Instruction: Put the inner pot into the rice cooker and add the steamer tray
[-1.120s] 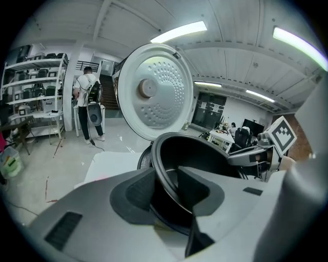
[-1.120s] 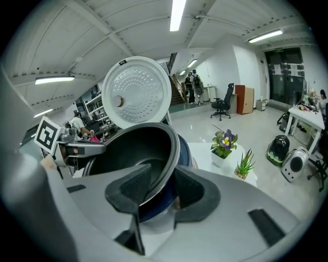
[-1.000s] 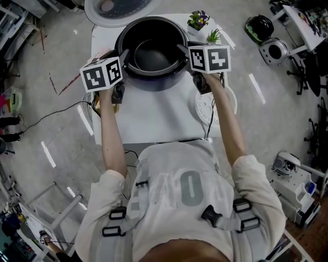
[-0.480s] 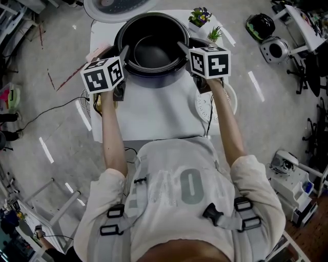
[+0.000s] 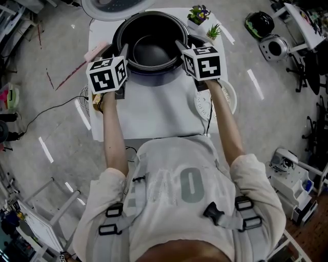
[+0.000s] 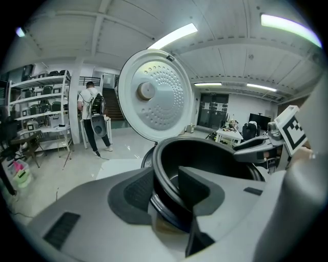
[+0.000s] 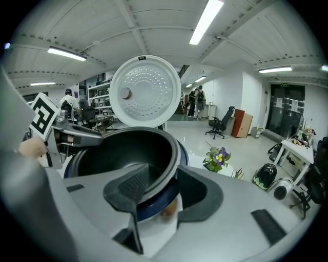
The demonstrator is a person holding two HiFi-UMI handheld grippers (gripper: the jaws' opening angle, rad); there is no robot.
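- the pot (image 5: 151, 51) is sitting inside the cooker (image 5: 154, 79) on the table (image 5: 154, 115), with the lid (image 5: 110, 6) raised behind it.
- the pot's left rim is being clamped by the left gripper (image 6: 164, 187).
- the right rim is being straddled by the right gripper (image 7: 164, 187); its jaws have just been opening, one pad inside, one outside, no longer pressing.
- the tray (image 5: 202, 105) is lying beside the cooker, partly under the right forearm.

We see inner pot (image 5: 151, 51) mouth unobstructed from above. Raised lid (image 5: 97, 10) walls off far side; potted plants (image 5: 199, 16) crowd far right corner. Near table (image 5: 154, 110) half free.
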